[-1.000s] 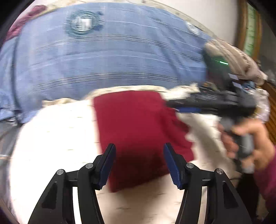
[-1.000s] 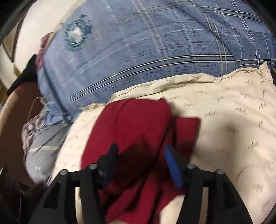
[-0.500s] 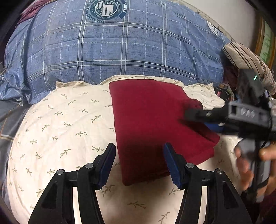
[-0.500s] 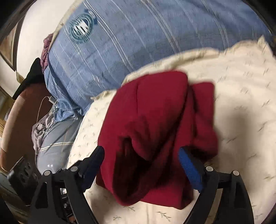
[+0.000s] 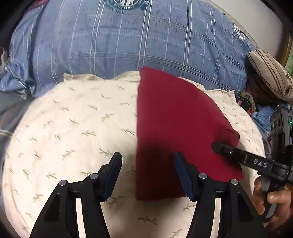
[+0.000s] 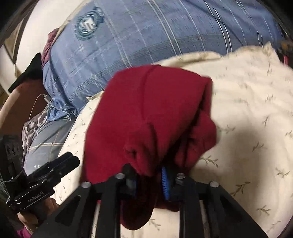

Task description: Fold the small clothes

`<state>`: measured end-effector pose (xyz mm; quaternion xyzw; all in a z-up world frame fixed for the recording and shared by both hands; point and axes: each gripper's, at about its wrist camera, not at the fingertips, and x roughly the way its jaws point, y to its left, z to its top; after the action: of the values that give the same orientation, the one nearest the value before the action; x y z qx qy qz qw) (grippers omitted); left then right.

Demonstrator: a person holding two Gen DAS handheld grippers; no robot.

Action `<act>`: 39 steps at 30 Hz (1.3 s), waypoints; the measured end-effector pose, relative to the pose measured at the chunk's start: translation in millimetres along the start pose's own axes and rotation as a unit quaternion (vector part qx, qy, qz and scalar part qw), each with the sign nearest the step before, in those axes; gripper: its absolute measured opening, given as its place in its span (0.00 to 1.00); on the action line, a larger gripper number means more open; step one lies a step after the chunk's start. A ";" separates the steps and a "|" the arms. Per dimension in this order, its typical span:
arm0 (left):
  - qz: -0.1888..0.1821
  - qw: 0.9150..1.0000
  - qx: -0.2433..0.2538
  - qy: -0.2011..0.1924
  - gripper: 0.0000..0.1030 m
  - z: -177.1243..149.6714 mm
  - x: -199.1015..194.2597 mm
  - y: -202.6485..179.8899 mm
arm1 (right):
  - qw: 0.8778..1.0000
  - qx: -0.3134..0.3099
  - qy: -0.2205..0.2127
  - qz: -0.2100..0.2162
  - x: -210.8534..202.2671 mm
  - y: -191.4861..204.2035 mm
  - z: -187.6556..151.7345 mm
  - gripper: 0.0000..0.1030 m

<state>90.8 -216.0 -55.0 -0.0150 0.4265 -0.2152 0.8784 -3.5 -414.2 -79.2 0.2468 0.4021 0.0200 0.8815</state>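
White letters "DAS" are showing on the black finger of the right gripper at four o'clock in the left wrist view. "GenRobot.AI" is reading along the left gripper at eight o'clock in the right wrist view. The lettering on the blue quilt's round emblem is staying illegible.

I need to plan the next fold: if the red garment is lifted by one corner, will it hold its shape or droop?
The red garment will probably droop: it bunches into soft folds where the right gripper is closing on it. It looks light, since the cream pillow barely dents beneath it. The knit surface seems unlikely to slip.
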 end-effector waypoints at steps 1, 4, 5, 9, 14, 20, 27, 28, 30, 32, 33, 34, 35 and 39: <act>0.000 1.000 0.005 -0.003 0.57 -0.8 -1.0 -1.7 | 1.000 0.003 -0.006 0.001 -4.9 1.2 1.9 0.41; 0.023 0.999 0.021 -0.014 0.57 0.9 -2.2 -5.0 | 0.999 -0.014 -0.047 -0.019 -30.8 8.7 7.0 0.63; 0.025 0.999 0.020 -0.016 0.57 1.9 -1.0 -5.0 | 0.998 -0.010 -0.058 -0.023 -36.3 9.5 10.7 0.67; 0.021 1.000 0.006 -0.008 0.57 4.4 7.2 -4.2 | 0.999 -0.009 -0.042 -0.028 -17.4 10.4 29.5 0.74; 0.031 0.999 0.011 -0.003 0.57 4.4 14.9 -5.3 | 0.995 -0.058 -0.040 -0.075 16.1 13.3 51.4 0.19; 0.036 0.999 0.011 0.003 0.57 9.5 30.2 -9.3 | 0.982 -0.127 -0.055 -0.125 32.3 25.9 65.6 0.14; 0.037 0.999 0.020 0.001 0.57 9.7 33.2 -12.0 | 0.991 -0.077 -0.052 -0.095 -6.3 20.9 58.2 0.30; 0.035 0.999 0.017 0.002 0.57 10.3 32.6 -10.7 | 0.991 -0.079 -0.059 -0.085 -10.9 24.6 57.8 0.33; 0.031 1.000 0.005 0.001 0.57 13.5 31.1 -8.8 | 0.991 -0.094 -0.073 -0.062 -18.2 35.4 53.1 0.34; 0.030 1.000 -0.002 -0.004 0.60 15.8 30.6 -8.5 | 0.990 -0.113 -0.062 -0.048 -9.3 41.2 51.7 0.33; 0.030 1.000 -0.004 -0.004 0.61 16.1 31.7 -8.4 | 0.991 -0.111 -0.044 -0.056 1.3 39.3 50.0 0.29; 0.030 1.000 -0.005 -0.002 0.63 15.3 33.8 -9.3 | 0.992 -0.101 -0.024 -0.076 11.9 32.5 47.7 0.28; 0.028 1.000 -0.003 0.008 0.64 14.1 37.5 -9.9 | 0.991 -0.091 -0.007 -0.093 21.2 24.4 43.4 0.28; 0.025 0.999 0.010 0.019 0.65 10.0 44.1 -12.3 | 0.992 -0.091 -0.017 -0.089 16.5 15.0 28.2 0.28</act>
<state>117.8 -246.0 -78.9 0.0084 0.4409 -0.1978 0.8755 30.4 -408.9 -68.3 0.1294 0.4036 -0.0261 0.9054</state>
